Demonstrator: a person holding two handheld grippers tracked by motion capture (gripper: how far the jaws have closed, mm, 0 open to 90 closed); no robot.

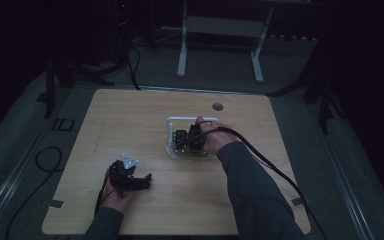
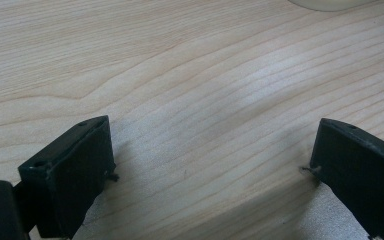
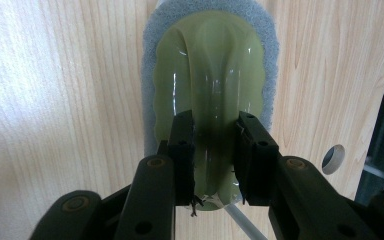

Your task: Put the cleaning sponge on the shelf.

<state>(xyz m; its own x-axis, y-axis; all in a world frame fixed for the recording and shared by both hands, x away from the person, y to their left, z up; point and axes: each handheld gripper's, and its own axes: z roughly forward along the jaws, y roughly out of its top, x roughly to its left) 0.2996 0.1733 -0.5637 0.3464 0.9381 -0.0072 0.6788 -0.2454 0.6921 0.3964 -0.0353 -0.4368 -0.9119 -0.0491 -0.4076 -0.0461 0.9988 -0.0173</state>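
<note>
One scrubber, two grippers — right clamped

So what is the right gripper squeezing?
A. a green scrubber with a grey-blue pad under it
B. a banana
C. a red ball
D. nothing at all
A: in the right gripper view, the right gripper has its jaws closed on the raised ridge of a green scrubber lying on the wooden table.
</note>
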